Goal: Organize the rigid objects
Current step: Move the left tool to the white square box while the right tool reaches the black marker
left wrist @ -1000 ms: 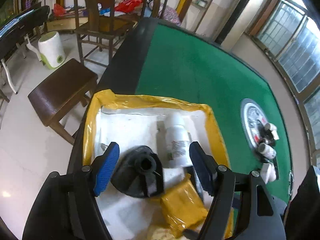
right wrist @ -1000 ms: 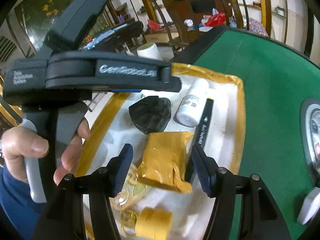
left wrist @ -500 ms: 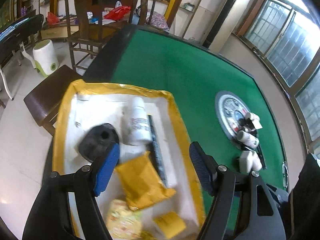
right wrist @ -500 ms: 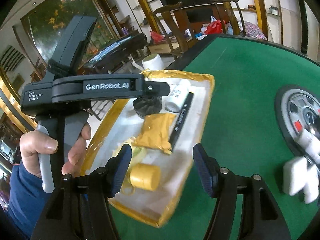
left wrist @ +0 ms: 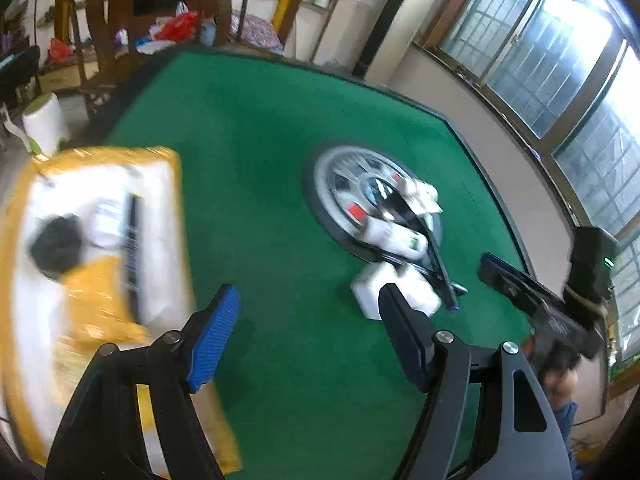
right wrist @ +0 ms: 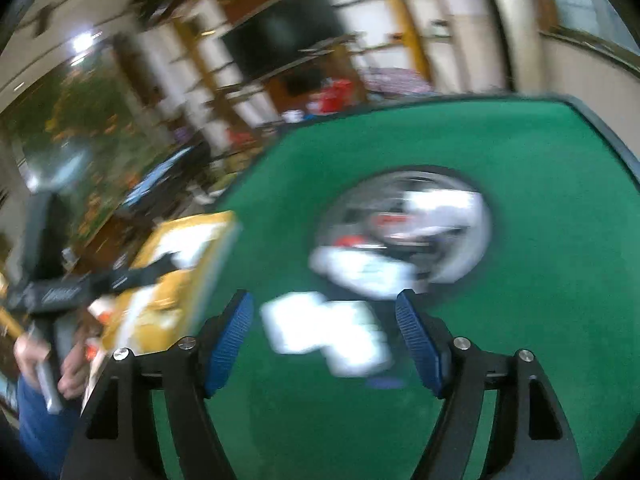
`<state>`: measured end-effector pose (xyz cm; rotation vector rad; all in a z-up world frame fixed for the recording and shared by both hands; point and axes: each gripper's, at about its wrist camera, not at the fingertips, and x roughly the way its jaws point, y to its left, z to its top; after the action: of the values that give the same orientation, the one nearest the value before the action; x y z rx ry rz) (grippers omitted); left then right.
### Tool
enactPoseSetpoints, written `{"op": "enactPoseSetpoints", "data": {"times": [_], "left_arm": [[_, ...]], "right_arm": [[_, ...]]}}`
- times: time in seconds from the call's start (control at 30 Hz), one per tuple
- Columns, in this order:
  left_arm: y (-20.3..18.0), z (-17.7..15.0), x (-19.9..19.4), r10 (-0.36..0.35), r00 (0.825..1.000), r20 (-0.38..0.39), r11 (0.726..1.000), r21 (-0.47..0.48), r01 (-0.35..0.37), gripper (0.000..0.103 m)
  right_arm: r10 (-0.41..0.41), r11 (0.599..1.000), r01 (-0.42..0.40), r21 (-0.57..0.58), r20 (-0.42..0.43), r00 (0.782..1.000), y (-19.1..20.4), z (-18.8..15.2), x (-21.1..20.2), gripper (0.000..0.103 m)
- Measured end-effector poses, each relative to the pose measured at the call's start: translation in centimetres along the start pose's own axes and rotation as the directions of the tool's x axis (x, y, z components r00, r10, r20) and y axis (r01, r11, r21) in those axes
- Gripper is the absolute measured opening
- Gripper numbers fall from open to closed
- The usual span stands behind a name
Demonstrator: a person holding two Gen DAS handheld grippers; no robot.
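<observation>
On the green desk (left wrist: 260,152), a round plate (left wrist: 340,172) carries white bottles (left wrist: 400,238), with white blocks (right wrist: 324,330) just beside it and the yellow-rimmed tray (left wrist: 168,168) well apart. Left gripper (left wrist: 308,340) jaws released, empty; right gripper (right wrist: 326,338) jaws just widened, nothing grasped.

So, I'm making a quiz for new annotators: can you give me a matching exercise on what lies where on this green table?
Things:
1. marker
2. white box
3. round dial plate
4. left gripper

Places or states:
A. on the felt just outside the plate's rim
B. set into the middle of the table
C. lying in the yellow-edged tray
D. open, with nothing between its pads

Pairs: 1-C, 2-A, 3-B, 4-D
</observation>
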<state>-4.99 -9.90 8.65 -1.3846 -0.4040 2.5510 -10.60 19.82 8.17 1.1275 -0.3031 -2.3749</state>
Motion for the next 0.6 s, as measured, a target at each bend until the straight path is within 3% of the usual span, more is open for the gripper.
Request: {"op": "enactPoseSetpoints", "data": {"times": [0.07,0.13,0.23,0.3,0.33,0.43,0.5,0.53,0.6], "left_arm": [[-1.4,-0.3,1.9,-0.02,0.999,-0.027,1.0,-0.017,0.019,0.072],[-2.1,-0.6,3.3,-0.021,0.999,-0.042,0.999,-0.037,0.02,0.072],[-2.6,-1.3,4.9,-0.03,0.999,-0.042,0.996,-0.089,0.026,0.072],[-2.7,-1.8,5.3,-0.018,0.999,-0.026,0.995,-0.1,0.015,0.072],[-2.7,-1.9,5.5,-0.004,1.0,-0.027,0.995,-0.102,0.001,0.072],[-2.7,-1.9,6.1,0.022,0.999,-0.04,0.996,-0.091,-0.026,0.072],[-2.6,-1.8,6.1,0.044,0.998,-0.034,0.995,-0.084,-0.047,0.072],[-2.5,-1.7,5.9,0.061,0.998,-0.025,0.995,-0.081,-0.063,0.072],[-2.3,-1.7,6.0,0.072,0.997,-0.023,0.994,-0.081,-0.074,0.072]], "right_arm": [[0.02,0.997,-0.016,0.075,-0.05,0.999,-3.1,-0.1,1.0,0.069],[0.102,0.985,-0.091,0.145,-0.068,0.993,-5.2,-0.4,2.1,0.069],[0.149,0.973,-0.122,0.194,-0.133,0.98,-5.5,-0.5,3.9,0.069],[0.176,0.975,-0.148,0.166,-0.171,0.969,-4.4,-0.6,4.3,0.069],[0.199,0.973,-0.171,0.153,-0.188,0.962,-3.9,-0.8,4.3,0.069],[0.338,0.94,-0.312,0.141,-0.233,0.912,-1.9,-1.1,4.3,0.069],[0.386,0.921,-0.357,0.159,-0.234,0.892,-1.4,-0.9,4.5,0.069],[0.383,0.922,-0.352,0.163,-0.234,0.894,-1.4,-0.8,4.5,0.069],[0.306,0.949,-0.278,0.15,-0.216,0.927,-1.7,-0.5,4.5,0.069]]}}
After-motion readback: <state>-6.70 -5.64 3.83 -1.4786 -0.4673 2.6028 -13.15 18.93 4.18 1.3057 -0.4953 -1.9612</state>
